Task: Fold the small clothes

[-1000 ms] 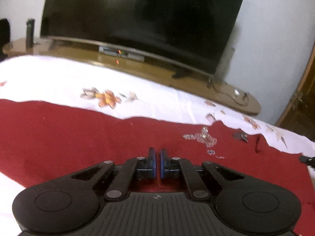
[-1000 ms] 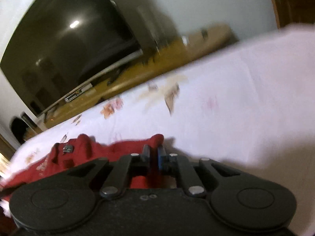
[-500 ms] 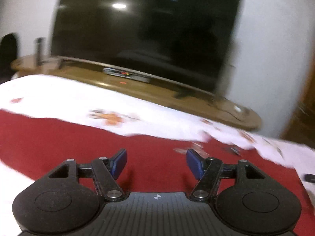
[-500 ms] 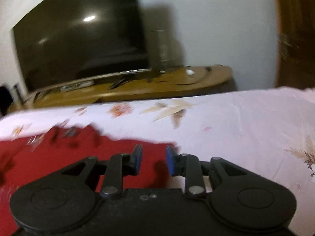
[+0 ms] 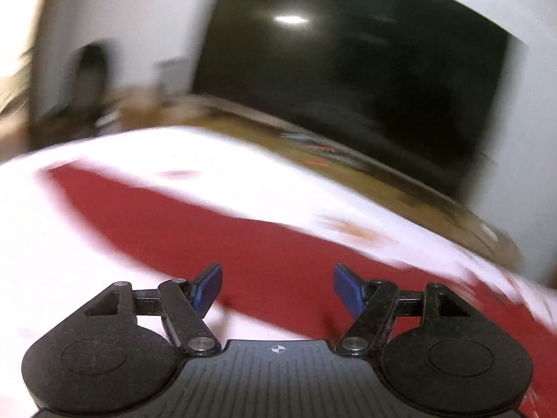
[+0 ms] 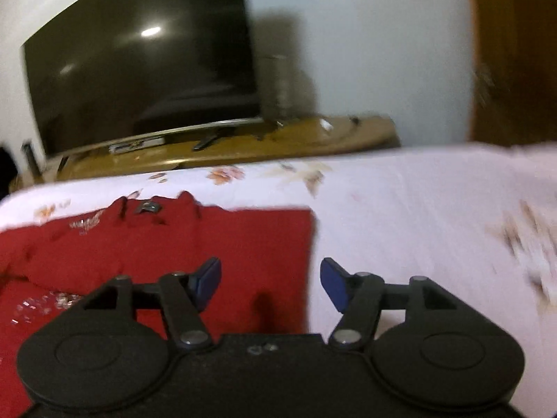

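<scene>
A red garment (image 6: pixel 195 244) lies spread flat on a bed covered by a white floral bedsheet (image 6: pixel 417 216), in front of a dark television (image 6: pixel 139 69) on a wooden TV stand (image 6: pixel 278 142). In the right wrist view the cloth ends in a straight vertical edge that runs down between the blue pads, so the right gripper (image 6: pixel 271 284) hovers right over that edge, the red cloth under its left finger and bare sheet under its right one. Its fingers are spread wide and hold nothing. The silvery embroidery and the neckline sit further off to the left in that view.

In the left wrist view, heavily blurred, the red garment (image 5: pixel 243 244) stretches as a long band from upper left to lower right, ahead of and beneath the left gripper (image 5: pixel 277 287). Those fingers too are spread apart and empty, poised over the near hem.

The garment's long axis appears to run across from one gripper to the other, each nearest its own end. The right gripper looks better placed to pinch an edge next, since the side edge lies directly between its fingers; a fold would likely carry that edge leftward over the cloth
</scene>
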`<action>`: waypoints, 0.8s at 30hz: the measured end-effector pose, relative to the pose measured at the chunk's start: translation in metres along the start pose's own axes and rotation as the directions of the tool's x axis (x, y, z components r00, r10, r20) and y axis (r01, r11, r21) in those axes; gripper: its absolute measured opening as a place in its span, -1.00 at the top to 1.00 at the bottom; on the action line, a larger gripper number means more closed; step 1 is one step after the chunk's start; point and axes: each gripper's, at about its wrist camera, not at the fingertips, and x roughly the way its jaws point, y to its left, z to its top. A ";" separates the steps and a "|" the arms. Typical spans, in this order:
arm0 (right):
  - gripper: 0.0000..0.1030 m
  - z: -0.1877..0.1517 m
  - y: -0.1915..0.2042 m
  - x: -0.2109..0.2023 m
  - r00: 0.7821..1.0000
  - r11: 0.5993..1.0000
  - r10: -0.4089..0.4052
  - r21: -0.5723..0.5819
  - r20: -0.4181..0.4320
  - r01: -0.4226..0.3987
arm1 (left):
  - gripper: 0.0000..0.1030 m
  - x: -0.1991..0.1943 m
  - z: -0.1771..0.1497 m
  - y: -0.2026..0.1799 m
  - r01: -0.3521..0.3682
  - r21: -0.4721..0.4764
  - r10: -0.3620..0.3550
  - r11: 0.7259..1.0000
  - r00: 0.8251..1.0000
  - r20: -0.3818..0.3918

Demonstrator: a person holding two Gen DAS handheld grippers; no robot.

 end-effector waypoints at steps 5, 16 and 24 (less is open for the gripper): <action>-0.17 -0.024 -0.018 -0.029 0.995 0.990 -0.073 0.115 -0.066 0.080 | -0.35 0.020 0.033 0.127 -0.084 -0.307 0.091 0.948 0.996 0.008; -0.15 -0.026 0.047 -0.061 0.994 0.988 -0.078 0.130 -0.071 0.087 | 0.21 0.082 0.071 0.155 -0.084 -0.267 0.077 0.960 0.996 -0.039; -0.15 -0.023 0.049 -0.068 0.997 0.983 -0.070 0.170 -0.038 0.075 | 0.93 0.045 0.092 0.097 -0.050 -0.143 0.063 0.988 0.994 0.085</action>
